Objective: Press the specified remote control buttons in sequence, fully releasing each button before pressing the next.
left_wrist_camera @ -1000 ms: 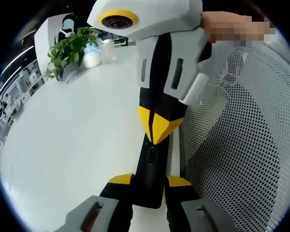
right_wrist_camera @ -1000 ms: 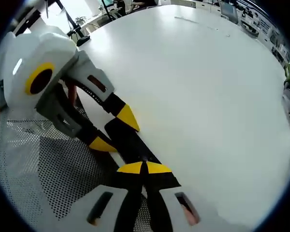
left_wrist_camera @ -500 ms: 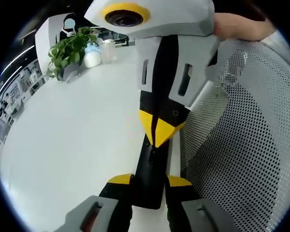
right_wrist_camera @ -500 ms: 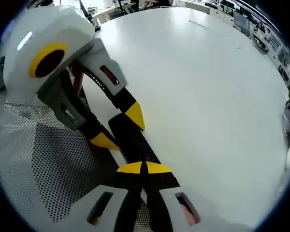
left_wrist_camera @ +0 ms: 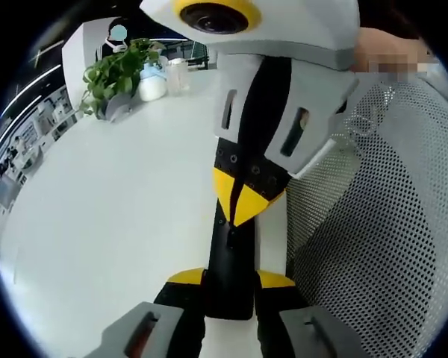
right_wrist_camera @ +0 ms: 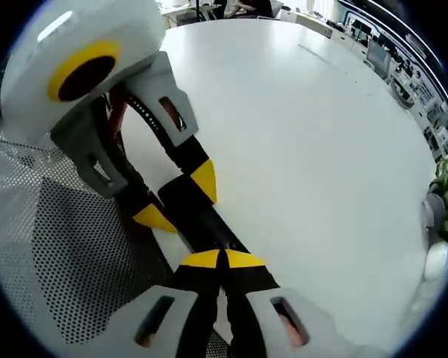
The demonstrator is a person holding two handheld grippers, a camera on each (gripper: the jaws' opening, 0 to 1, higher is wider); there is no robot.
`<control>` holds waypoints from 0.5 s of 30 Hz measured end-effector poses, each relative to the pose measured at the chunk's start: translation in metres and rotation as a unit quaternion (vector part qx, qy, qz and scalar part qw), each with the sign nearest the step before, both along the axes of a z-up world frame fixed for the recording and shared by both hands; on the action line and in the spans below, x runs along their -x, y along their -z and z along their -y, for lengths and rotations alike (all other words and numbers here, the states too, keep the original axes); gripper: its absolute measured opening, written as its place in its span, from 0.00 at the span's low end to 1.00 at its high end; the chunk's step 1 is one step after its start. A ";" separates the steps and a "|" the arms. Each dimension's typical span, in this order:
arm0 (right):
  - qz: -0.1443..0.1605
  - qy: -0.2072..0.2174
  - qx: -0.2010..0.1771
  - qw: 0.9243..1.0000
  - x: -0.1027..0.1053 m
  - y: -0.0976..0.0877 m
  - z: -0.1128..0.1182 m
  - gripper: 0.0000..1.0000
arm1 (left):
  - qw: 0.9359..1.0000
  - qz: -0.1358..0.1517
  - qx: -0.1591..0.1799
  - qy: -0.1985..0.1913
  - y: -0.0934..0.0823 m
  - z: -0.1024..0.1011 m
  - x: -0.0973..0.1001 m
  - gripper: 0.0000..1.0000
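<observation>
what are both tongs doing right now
Left tongs: shut on the slim black remote control, gripping its near end.
Right tongs: shut, yellow tips together, pressing down on the remote.

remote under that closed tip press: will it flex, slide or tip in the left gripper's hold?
Likely stiff: the remote reads as a flat, straight black slab. Sliding seems unlikely, since the left gripper clamps both long edges near one end. Some pivoting is possible: the right gripper presses away from that clamp, though the white table beneath probably supports it.
</observation>
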State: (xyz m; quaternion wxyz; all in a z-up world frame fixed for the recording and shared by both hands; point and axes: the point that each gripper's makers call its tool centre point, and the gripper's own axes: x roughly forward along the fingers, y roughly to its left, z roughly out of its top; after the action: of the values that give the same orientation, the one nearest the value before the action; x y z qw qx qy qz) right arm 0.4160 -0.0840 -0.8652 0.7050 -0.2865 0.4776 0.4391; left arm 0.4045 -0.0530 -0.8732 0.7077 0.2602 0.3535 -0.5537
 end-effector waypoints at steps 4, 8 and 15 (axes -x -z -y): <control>-0.017 0.028 -0.019 0.999 -0.001 0.000 0.000 0.00 | 1.000 -0.002 -0.003 -0.003 0.000 0.000 0.000 0.24; -0.030 0.042 -0.022 0.998 -0.001 0.000 0.001 0.00 | 1.000 -0.001 -0.004 -0.003 0.000 0.000 0.000 0.24; -0.018 0.029 -0.014 0.999 0.001 0.000 -0.001 0.00 | 1.000 -0.003 -0.002 -0.005 0.000 0.000 -0.001 0.24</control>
State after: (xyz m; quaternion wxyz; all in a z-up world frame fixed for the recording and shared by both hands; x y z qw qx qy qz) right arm 0.4150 -0.0835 -0.8648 0.7129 -0.2546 0.4922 0.4297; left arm 0.4051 -0.0529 -0.8735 0.7090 0.2580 0.3577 -0.5502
